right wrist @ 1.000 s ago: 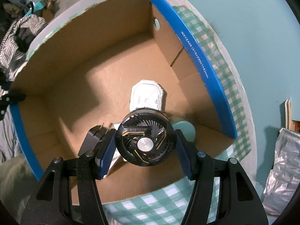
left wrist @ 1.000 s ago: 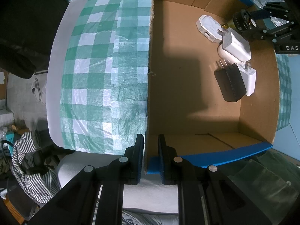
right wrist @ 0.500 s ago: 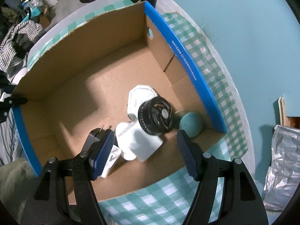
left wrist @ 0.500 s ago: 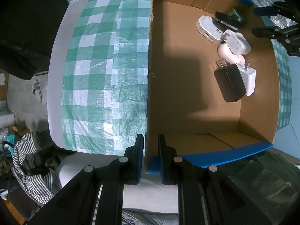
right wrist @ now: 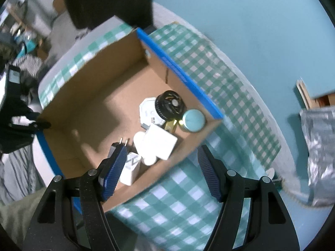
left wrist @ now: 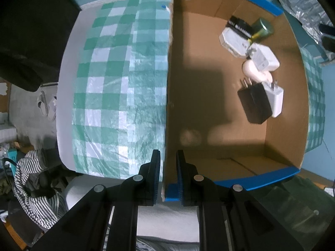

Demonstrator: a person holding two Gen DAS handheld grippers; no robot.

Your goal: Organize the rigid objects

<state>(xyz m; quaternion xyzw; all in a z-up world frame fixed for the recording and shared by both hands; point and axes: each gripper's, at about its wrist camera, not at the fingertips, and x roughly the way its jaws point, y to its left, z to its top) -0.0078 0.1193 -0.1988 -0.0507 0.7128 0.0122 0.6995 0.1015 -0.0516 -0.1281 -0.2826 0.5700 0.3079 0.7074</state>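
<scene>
A cardboard box [left wrist: 209, 108] with blue-taped rims sits on a green checked cloth. My left gripper [left wrist: 167, 167] is shut on the box's near wall, one finger on each side of it. In the box's far right corner lie a small black fan [right wrist: 169, 107], a teal-lidded jar [right wrist: 193, 120], a white octagonal device [right wrist: 147, 113], white chargers [right wrist: 160, 144] and a black charger [left wrist: 254, 103]. My right gripper [right wrist: 162, 172] hangs open high above the box's corner, with nothing between its fingers. The fan [left wrist: 239, 28] leans on the octagonal device.
The checked cloth [left wrist: 117, 87] covers the table to the left of the box. A silver foil bag [right wrist: 318, 146] lies to the right, past the table edge. A striped garment [left wrist: 31, 184] and clutter sit below the table's left side. A person in dark clothes [right wrist: 108, 0] stands behind the table.
The right gripper let go of the black fan, which dropped into the box's corner, and then rose up and away with open jaws. The left gripper kept its hold on the box wall.
</scene>
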